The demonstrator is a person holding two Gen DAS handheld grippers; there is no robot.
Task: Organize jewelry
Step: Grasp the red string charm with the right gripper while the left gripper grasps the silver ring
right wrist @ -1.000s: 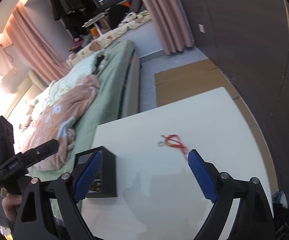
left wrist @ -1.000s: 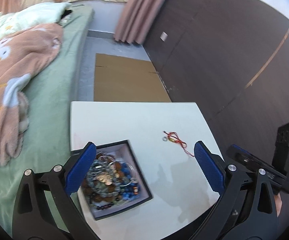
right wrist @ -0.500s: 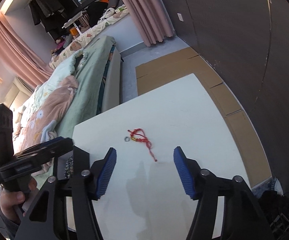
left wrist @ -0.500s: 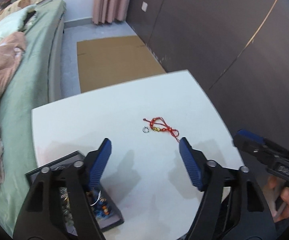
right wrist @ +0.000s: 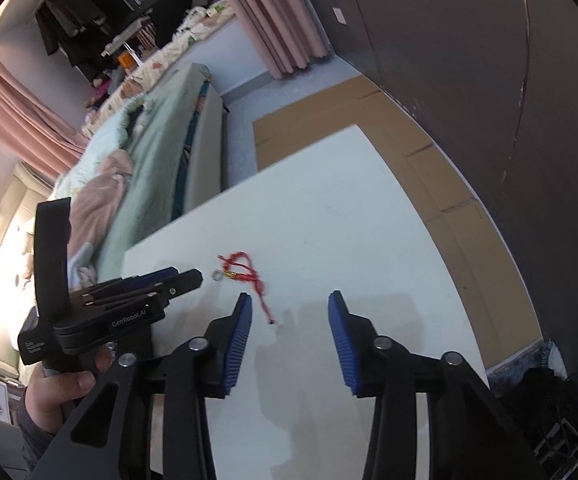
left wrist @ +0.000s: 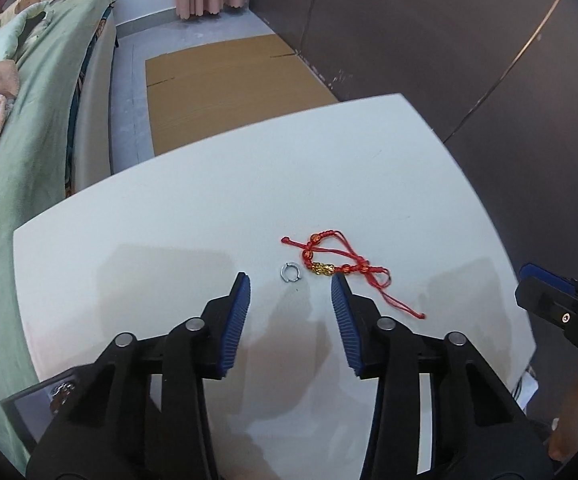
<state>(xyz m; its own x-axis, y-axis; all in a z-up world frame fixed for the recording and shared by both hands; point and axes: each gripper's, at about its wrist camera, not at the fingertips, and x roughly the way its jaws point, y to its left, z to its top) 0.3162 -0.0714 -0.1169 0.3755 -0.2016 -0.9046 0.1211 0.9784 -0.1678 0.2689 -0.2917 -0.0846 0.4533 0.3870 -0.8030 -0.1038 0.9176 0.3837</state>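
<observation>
Left gripper (left wrist: 291, 283) and right gripper (right wrist: 289, 304) hang over the desk (left wrist: 209, 208), jaws closing on nothing — best centre the ring (left wrist: 290, 272) before pinching.

Even indoor light – soft shadows on table (left wrist: 193, 232), fisheye bending at edges, right view slightly blurred.

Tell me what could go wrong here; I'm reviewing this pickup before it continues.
1. The small silver ring lies flat on the white table; the closing left tongs may skid it away.
2. The red knotted cord bracelet lies right beside the ring, so a pad could snag it.
</observation>
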